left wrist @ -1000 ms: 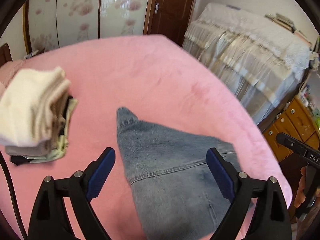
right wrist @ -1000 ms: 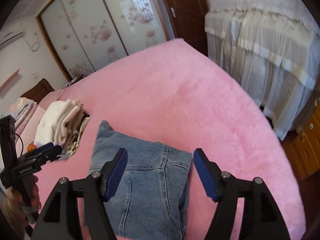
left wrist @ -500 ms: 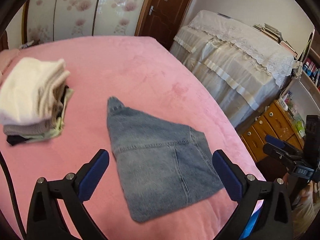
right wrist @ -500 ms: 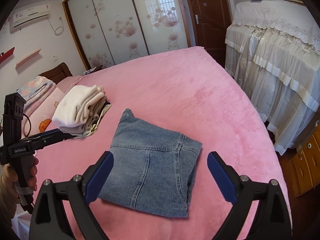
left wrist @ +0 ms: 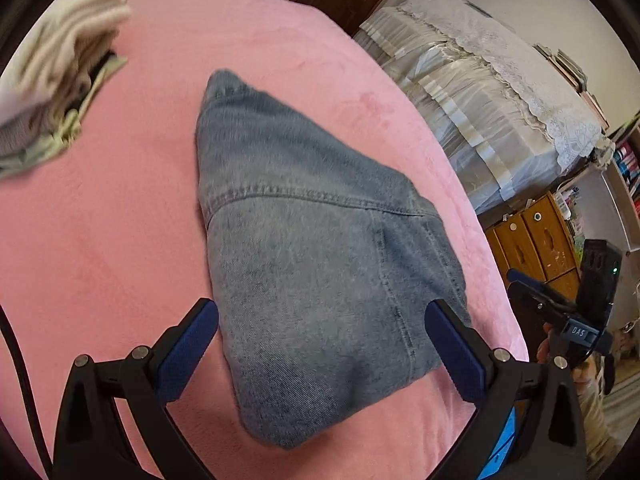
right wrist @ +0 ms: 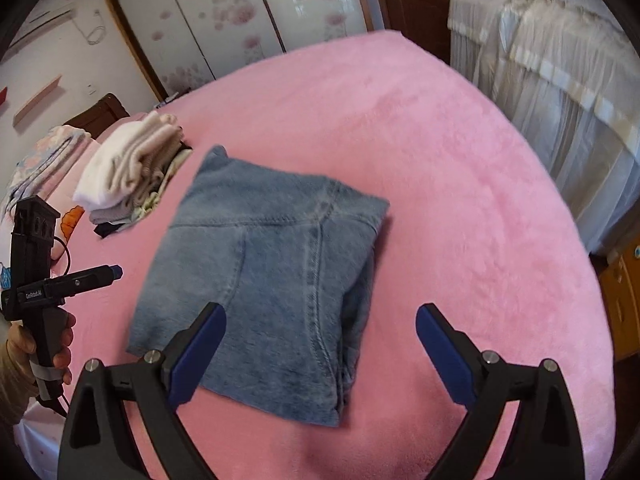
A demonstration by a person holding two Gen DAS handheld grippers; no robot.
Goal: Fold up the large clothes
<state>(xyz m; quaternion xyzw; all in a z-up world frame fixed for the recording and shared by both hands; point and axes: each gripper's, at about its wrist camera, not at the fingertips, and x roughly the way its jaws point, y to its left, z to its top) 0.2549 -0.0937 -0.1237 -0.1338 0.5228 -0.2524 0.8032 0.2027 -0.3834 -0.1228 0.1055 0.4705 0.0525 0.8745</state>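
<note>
Now the jeans lie folded into a compact square near me on the pink bed, right of the folded stack. My left gripper and right gripper both gape empty; I judge only stacking remains.

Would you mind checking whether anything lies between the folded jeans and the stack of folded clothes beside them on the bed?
Nothing visible does. Only a bare strip of pink blanket separates the folded jeans from the stack of folded clothes. Both the left hand-held gripper and the right hand-held gripper hover open and empty over the jeans.
</note>
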